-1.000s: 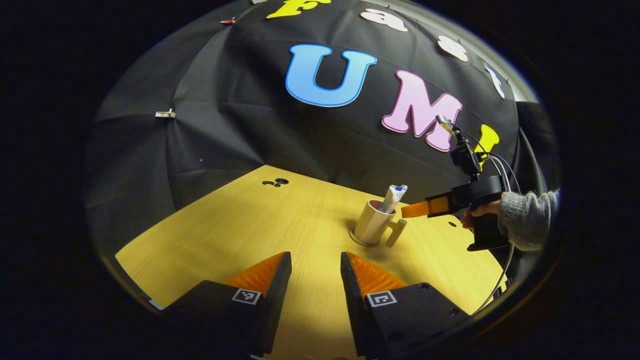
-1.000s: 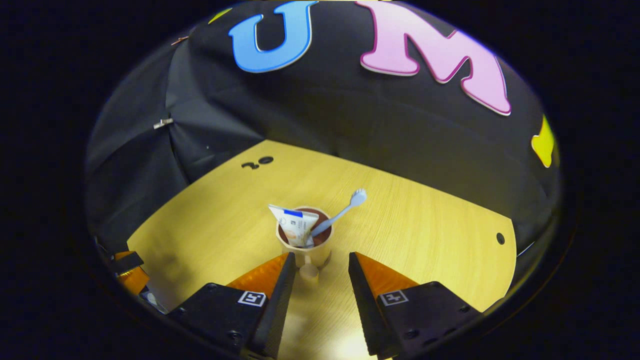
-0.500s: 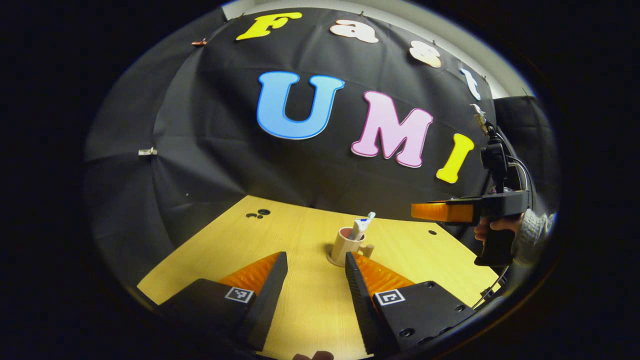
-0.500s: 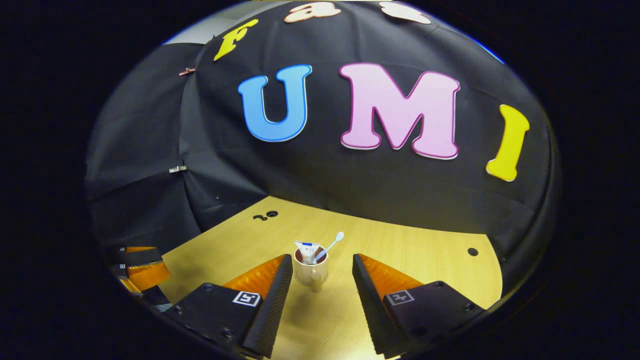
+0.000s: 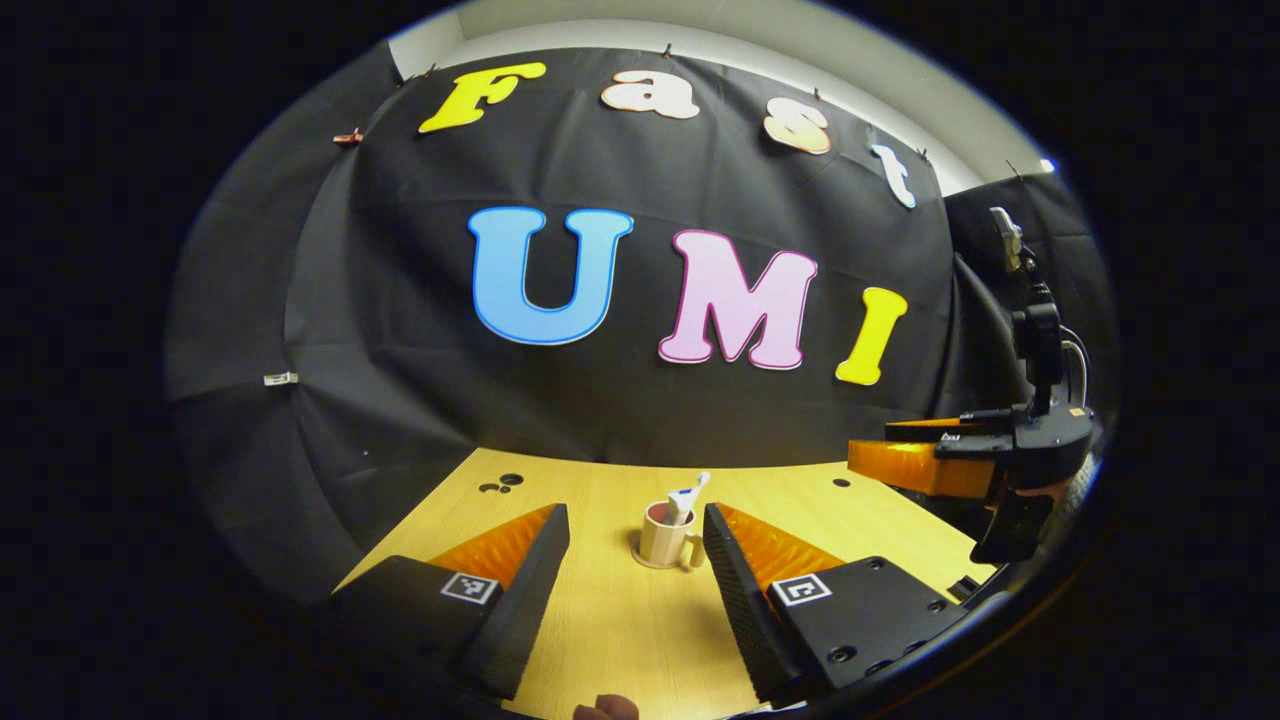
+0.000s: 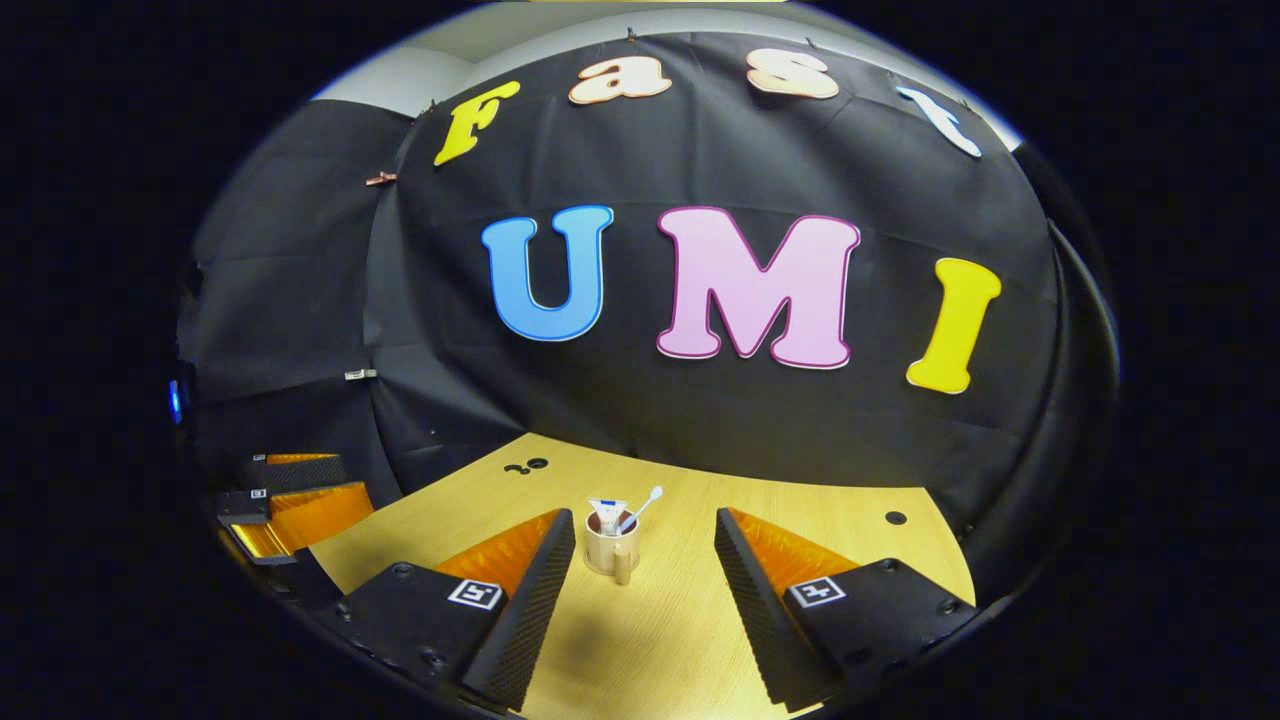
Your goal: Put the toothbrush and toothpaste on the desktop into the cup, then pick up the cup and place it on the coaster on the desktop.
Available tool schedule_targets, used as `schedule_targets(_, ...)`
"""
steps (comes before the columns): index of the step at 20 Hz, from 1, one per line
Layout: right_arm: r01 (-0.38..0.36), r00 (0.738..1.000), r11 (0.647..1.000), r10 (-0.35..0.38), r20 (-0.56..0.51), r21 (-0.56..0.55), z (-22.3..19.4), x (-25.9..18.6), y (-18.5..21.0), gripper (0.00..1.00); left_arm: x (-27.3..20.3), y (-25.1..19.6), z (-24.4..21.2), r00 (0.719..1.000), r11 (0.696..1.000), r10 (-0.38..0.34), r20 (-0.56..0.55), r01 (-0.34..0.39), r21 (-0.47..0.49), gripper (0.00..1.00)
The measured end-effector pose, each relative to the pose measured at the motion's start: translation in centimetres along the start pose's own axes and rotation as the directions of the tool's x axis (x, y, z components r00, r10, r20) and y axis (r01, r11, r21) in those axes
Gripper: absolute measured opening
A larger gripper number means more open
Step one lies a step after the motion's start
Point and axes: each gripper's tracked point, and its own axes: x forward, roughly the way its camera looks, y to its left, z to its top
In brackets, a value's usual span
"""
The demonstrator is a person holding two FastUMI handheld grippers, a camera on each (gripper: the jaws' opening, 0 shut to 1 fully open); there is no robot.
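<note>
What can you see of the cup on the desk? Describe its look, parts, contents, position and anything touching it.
The cup is a small beige mug, ceramic by its look, with a dark inside and one side handle. It stands upright on a round coaster on the wooden desk. A toothpaste tube and a toothbrush stand inside, leaning on the rim. Both claws, left and right, are open and well clear of it.

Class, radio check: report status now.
Both grippers open, empty. Beige handled cup upright on wooden desktop, toothpaste and toothbrush inside. Nothing obstructing.
</note>
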Motion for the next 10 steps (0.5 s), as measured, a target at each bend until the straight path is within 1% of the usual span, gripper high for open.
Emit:
schedule_targets(1, 0.003, 1.0, 1.0, -0.003, 0.009, 0.007, 0.3, -0.7, 0.1, 0.87, -0.1, -0.3, 0.4, 1.0, 1.0, -0.006, 0.006, 0.006, 0.006, 0.87)
schedule_targets(3, 0.021, 1.0, 1.0, -0.021, 0.022, 0.019, 0.6, -1.7, -0.1, 0.88, -0.5, -0.4, 1.5, 1.0, 1.0, 0.0, 0.027, -0.001, 0.023, 0.9)
schedule_targets(4, 0.036, 0.999, 0.999, -0.037, 0.032, 0.027, 0.8, -2.3, -0.3, 0.92, -0.5, -0.6, 1.8, 0.999, 0.999, 0.005, 0.034, -0.006, 0.032, 0.9)
schedule_targets(6, 0.064, 0.996, 0.997, -0.066, 0.061, 0.037, 1.6, -3.5, -0.8, 0.96, -1.1, -1.0, 2.3, 0.999, 0.999, 0.013, 0.041, -0.015, 0.05, 0.91)
schedule_targets(10, 0.083, 0.993, 0.996, -0.084, 0.083, 0.011, 2.1, -5.1, -1.3, 0.96, -1.5, -1.7, 3.0, 0.998, 0.997, 0.02, 0.065, -0.025, 0.072, 0.91)
